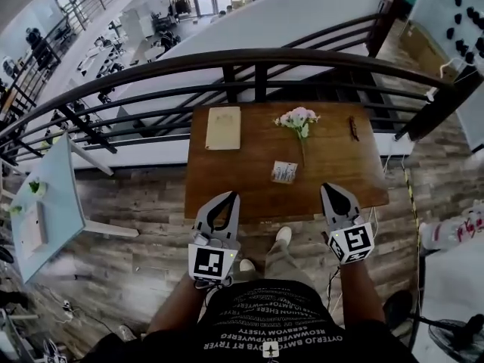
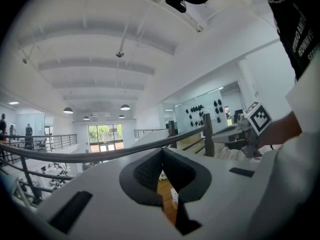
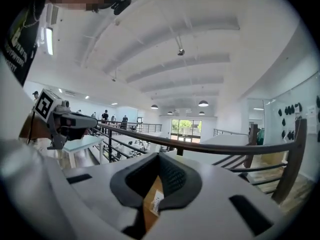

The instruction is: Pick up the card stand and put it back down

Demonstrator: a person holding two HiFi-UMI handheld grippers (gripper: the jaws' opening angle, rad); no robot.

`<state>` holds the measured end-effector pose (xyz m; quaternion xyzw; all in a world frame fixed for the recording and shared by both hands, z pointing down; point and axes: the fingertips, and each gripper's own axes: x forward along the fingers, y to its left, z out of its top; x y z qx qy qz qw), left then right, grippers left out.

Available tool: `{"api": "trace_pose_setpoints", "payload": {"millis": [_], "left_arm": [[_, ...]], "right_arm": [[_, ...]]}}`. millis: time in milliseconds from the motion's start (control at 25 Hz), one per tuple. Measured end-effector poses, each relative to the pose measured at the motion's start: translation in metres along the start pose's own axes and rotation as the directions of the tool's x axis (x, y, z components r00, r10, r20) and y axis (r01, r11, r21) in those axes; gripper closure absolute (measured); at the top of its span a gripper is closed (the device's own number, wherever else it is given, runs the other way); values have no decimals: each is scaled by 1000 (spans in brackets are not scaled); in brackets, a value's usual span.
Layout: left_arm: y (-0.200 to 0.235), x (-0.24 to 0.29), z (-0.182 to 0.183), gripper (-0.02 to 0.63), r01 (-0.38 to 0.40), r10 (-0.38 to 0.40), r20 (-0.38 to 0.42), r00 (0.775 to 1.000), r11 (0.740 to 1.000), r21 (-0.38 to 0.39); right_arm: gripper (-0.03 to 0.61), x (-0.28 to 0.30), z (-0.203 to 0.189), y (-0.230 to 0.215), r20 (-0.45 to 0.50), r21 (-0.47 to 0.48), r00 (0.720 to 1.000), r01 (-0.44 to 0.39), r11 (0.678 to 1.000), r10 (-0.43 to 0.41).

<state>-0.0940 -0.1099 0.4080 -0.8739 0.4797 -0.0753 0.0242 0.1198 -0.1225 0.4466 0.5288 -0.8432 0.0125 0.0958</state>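
Observation:
The card stand (image 1: 284, 172), a small white card in a holder, stands on the wooden table (image 1: 227, 180) near the middle of its front half. Both grippers hover above the table's near edge, close to my body and apart from the stand. My left gripper (image 1: 229, 196) has its tips together with nothing between them. My right gripper (image 1: 330, 188) is shut and empty too. In the left gripper view the jaws (image 2: 161, 150) meet, and a slice of table and the card stand (image 2: 175, 196) shows through the gap below. The right gripper view shows the same past its shut gripper (image 3: 159, 155).
On the table lie a tan board (image 1: 223, 127) at the back left, a pink flower sprig (image 1: 297, 119) and a small dark object (image 1: 353, 128) at the back right. A dark railing (image 1: 257, 59) runs behind the table. A pale blue table (image 1: 53, 195) stands at the left.

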Motion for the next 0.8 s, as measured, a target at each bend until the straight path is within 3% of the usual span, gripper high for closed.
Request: {"api": "trace_pose_setpoints", "payload": {"millis": [400,800], "left_arm": [[-46,-13,5,591,65,-65,19,998,998,-21],[-127,12,29,591,10,-10,10,1000,1000,-23]], "right_arm": [[566,-47,13,21,6,-38,1000,-27,999,27],[566,-91,-6,-34,-8,-42,994,-107,993,106]]}}
